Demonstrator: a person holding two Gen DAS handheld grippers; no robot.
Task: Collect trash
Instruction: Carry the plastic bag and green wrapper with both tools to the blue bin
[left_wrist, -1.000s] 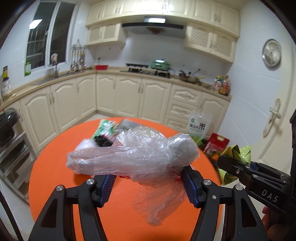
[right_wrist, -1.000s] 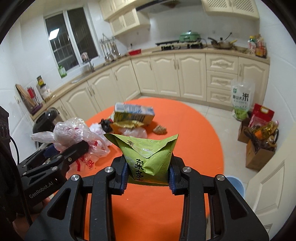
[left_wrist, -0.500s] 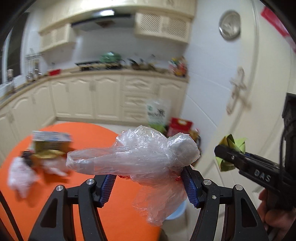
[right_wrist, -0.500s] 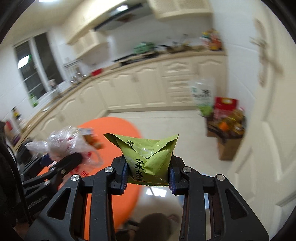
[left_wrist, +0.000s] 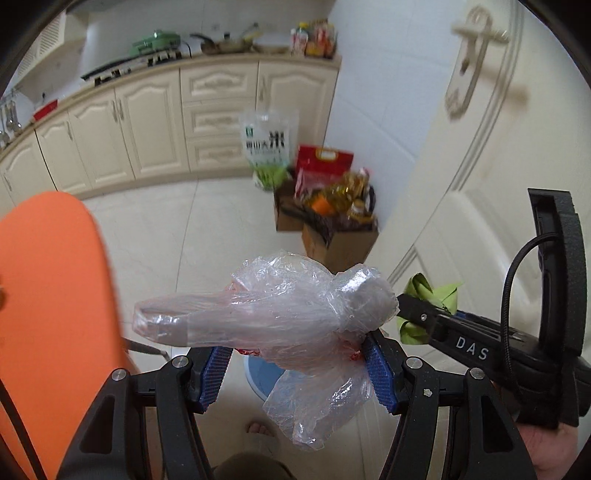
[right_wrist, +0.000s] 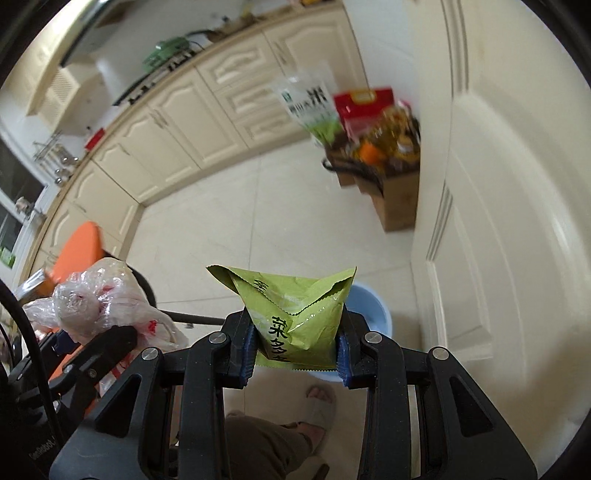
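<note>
Both grippers carry trash: left gripper clamps a crumpled plastic bag, right gripper pinches a green snack wrapper. Each should hover squarely above the blue bin on the floor before releasing, since light film drifts.

cardboard boxes beside white door

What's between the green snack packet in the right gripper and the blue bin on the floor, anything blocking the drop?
Nothing visible. The green snack packet, clamped in the right gripper, hangs over the blue bin with only bare floor tile around it. The person's sandalled foot stands beside the bin, not over it.
</note>
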